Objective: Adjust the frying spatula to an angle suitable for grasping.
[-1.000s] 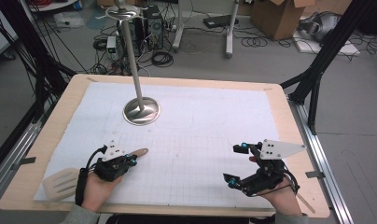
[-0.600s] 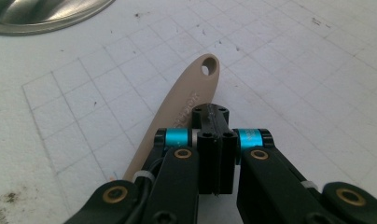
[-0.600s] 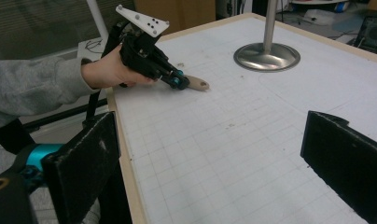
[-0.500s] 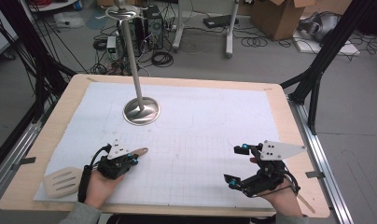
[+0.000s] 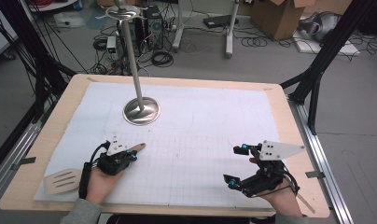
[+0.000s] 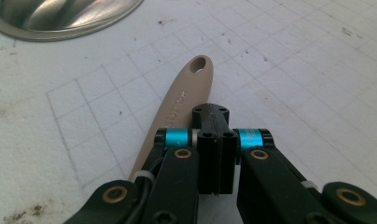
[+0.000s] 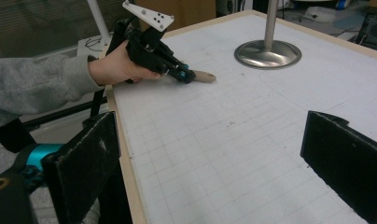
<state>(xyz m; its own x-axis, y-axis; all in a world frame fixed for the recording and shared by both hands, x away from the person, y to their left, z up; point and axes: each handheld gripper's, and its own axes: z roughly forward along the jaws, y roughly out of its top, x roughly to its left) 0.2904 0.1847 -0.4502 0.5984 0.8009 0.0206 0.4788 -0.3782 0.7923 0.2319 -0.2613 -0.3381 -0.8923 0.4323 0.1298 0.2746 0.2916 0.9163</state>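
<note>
A beige slotted spatula [image 5: 60,181] lies at the front left of the white grid mat [image 5: 196,130], its handle tip [image 5: 139,147] pointing right. My left gripper [image 5: 129,156] rests over that handle with its jaws shut against each other. In the left gripper view the handle [image 6: 186,93] runs beneath the shut jaws, not between them. My right gripper [image 5: 237,164] sits at the front right with its jaws wide open and nothing between them. In the right gripper view the left gripper [image 7: 182,74] shows far off with the handle end [image 7: 205,76] poking out past it.
A metal stand with a round base [image 5: 141,111] and a tall pole rises at the back left of the mat. The wooden table edge [image 5: 177,210] runs along the front. Cables and boxes lie on the floor beyond.
The spatula's blade has shifted slightly beside the left hand, and its slots show more plainly now. Both grippers stay where they were.
</note>
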